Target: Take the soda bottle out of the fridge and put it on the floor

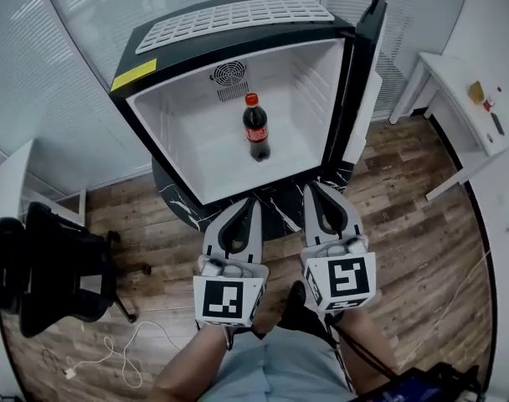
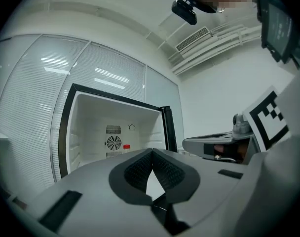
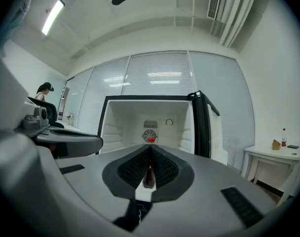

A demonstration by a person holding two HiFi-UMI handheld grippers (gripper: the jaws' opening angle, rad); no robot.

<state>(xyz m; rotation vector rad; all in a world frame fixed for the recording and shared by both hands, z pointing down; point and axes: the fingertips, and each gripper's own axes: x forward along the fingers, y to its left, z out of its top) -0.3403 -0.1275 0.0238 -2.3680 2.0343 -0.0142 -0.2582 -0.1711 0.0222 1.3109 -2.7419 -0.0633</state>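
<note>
- Right now the bottle (image 1: 256, 131) stands up straight in the fridge (image 1: 296, 74), near the middle of its white floor, away from the walls.
- Both grippers are out in front of the fridge, well apart from the bottle.
- The left gripper (image 1: 252, 201) has its jaws together and holds nothing.
- The right gripper (image 1: 310, 188) has its jaws together too, and it is empty.
- The bottle looks full of dark soda, so I think it is a bit heavy.
- It is smooth, round plastic, so it could slip or turn in the jaws.
- The fat part by the red label looks like the best place to hold.
- The thin neck may let it swing.
- The door (image 1: 363, 65) is open at the right.
- The fridge sits on a dark stand (image 1: 275, 216).
- The floor (image 1: 405, 216) is flat wood, good for setting the bottle down.
- A chair (image 1: 62, 266) and a cord (image 1: 112, 350) are at the left, and a white table (image 1: 464, 90) is at the right.
</note>
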